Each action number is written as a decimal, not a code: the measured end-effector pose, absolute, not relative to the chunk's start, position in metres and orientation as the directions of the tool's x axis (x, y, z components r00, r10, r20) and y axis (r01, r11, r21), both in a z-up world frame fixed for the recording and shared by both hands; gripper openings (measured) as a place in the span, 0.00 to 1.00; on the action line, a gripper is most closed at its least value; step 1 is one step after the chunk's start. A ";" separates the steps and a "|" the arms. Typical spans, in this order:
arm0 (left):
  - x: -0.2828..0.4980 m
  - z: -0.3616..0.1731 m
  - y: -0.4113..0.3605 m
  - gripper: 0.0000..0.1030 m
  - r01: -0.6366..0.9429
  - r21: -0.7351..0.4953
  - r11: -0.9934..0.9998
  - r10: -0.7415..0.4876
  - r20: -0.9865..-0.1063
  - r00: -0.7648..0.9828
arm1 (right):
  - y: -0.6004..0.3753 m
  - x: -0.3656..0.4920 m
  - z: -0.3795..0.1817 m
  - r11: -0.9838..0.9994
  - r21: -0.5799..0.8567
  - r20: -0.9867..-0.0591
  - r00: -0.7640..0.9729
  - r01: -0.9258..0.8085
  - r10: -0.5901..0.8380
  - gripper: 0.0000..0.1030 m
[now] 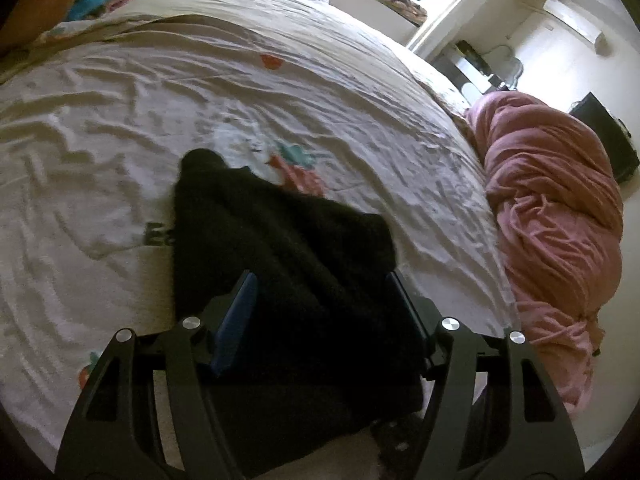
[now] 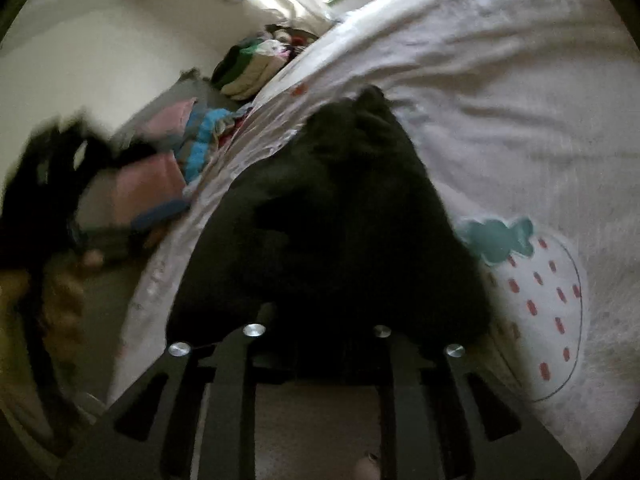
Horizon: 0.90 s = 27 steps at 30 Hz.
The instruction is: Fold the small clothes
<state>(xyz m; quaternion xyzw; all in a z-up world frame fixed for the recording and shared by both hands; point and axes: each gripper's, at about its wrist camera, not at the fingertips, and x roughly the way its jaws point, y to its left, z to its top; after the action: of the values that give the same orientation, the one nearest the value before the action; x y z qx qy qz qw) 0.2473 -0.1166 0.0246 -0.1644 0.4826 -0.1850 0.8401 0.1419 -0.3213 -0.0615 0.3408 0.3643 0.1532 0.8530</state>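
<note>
One black garment [image 1: 280, 256] lies on the bed [image 1: 120, 128], on a white sheet with strawberry prints; its near edge hangs toward the bed's front edge. In the left wrist view it runs from a rounded end farther up the sheet down to the left gripper [image 1: 322, 280]. The left fingers [image 1: 240, 300] stand wide apart, blue pads visible, with the black cloth lying between them and neither pad pressing on it.

The right wrist view is blurred. The right gripper [image 2: 318, 320] sits at the near edge of the same garment [image 2: 340, 208]. Its fingers are lost against the dark cloth, so whether they pinch it or stand narrow and free cannot be told.

Count on the bed: one black garment; one pink blanket [image 1: 552, 216] bunched at the right edge in the left view; one striped blue and pink bedding heap [image 2: 200, 140] at the far side, seen in the right view. At least three strawberry prints show on the sheet in the left view, and one large one [image 2: 540, 304] lies just beside the garment in the right view.

No bin or basket is clearly visible. A pile of mixed coloured clothes [image 2: 256, 64] sits past the bed's far corner; what holds it cannot be told. A dark blurred shape fills the left edge of the right view.
</note>
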 end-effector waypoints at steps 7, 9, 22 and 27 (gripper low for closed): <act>0.237 0.007 -0.098 0.57 0.124 -0.379 0.917 -0.390 -0.788 0.476 | -0.317 0.134 -0.051 0.747 0.664 -0.536 0.691 -0.008 0.484 0.30; 0.235 0.005 -0.094 0.57 0.126 -0.363 0.923 -0.377 -0.792 0.480 | -0.316 0.133 -0.044 0.765 0.644 -0.550 0.694 -0.002 0.465 0.42; 0.214 -0.003 -0.102 0.57 0.190 -0.212 0.959 -0.282 -0.801 0.528 | -0.338 0.156 0.037 0.843 0.518 -0.515 0.734 -0.146 0.443 0.48; 0.206 -0.008 -0.109 0.57 0.212 -0.182 0.960 -0.269 -0.808 0.525 | -0.323 0.220 0.022 0.894 0.431 -0.657 0.637 -0.122 0.403 0.43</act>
<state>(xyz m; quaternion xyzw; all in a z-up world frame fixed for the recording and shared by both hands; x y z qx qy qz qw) 0.2062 -0.1089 -0.0082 -0.0304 0.4675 -0.1381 0.8726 0.2201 -0.3233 0.0221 0.1760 0.3995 0.1479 0.8874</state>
